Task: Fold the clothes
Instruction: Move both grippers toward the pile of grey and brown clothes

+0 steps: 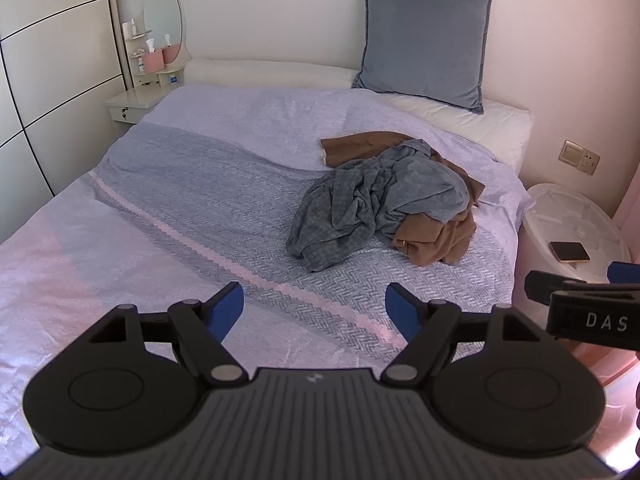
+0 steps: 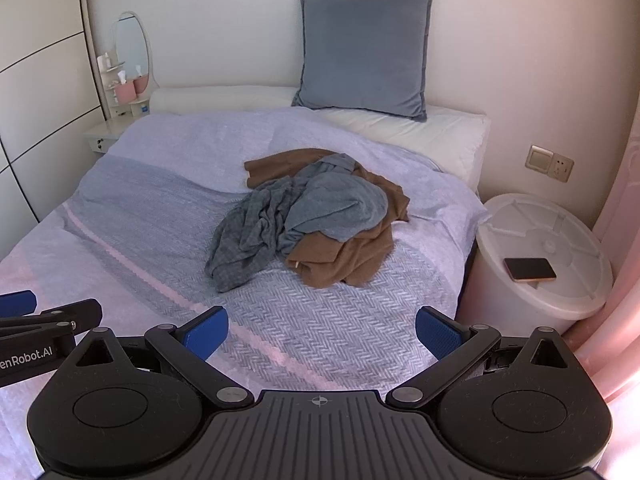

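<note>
**Clothes heaped on the bed, both grippers held back and empty**

Clothes lie in one crumpled heap on the right half of the bed (image 2: pixel 132 184), towards the far end: a grey-blue garment (image 2: pixel 296 216) thrown over a brown garment (image 2: pixel 348 260), the two tangled so that where one ends and the other begins is hard to make out. What kind of garments they are cannot be told, since much of the brown one is buried under the grey.

The left gripper (image 1: pixel 314 306) hovers over the near end of the bedspread, its blue-padded jaws spread wide with nothing between them. The right gripper (image 2: pixel 322 330) hangs just beside it, to the right, jaws equally wide and holding nothing (each one pokes into the edge of the other's view, cut off by the frame). Both are well apart from the heap.

At the far end a grey-blue cushion (image 2: pixel 364 50) leans on the wall above white pillows (image 2: pixel 440 132). To the right of the bed stands a white round tub (image 2: pixel 560 280) with a phone (image 2: pixel 530 269) on its lid. Far left, small items on a mirror shelf (image 2: pixel 128 80) are too small to identify.
</note>
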Demonstrator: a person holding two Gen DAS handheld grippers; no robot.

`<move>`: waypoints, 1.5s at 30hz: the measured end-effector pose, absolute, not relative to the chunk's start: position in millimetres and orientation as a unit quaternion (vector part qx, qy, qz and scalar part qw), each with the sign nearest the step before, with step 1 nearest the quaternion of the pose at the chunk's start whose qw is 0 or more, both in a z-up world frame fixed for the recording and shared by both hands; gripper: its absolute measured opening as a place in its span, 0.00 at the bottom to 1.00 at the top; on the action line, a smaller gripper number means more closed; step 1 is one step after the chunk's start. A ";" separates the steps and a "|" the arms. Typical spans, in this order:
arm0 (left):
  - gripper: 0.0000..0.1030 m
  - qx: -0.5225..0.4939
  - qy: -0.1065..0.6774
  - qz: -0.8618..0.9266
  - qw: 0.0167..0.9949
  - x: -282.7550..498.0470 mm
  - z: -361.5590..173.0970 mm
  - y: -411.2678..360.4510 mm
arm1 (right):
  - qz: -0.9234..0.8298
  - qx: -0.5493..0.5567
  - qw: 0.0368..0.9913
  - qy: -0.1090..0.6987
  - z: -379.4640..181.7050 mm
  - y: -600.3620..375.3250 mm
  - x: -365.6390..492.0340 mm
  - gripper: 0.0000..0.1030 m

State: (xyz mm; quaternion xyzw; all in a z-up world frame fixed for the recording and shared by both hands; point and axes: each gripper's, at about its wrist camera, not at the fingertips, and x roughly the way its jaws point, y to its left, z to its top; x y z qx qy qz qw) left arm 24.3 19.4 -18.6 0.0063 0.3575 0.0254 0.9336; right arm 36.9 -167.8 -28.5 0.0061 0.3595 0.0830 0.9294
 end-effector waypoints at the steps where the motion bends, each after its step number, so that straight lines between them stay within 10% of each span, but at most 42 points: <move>1: 0.73 0.007 0.359 0.027 0.933 28.0 -17.5 18.7 | 0.084 0.005 0.929 0.359 -28.2 -167.1 38.3 0.99; 45: 0.73 -0.027 0.418 0.072 0.905 135.3 -51.8 39.2 | 0.124 -0.015 0.901 0.415 -68.0 -146.0 161.6 0.99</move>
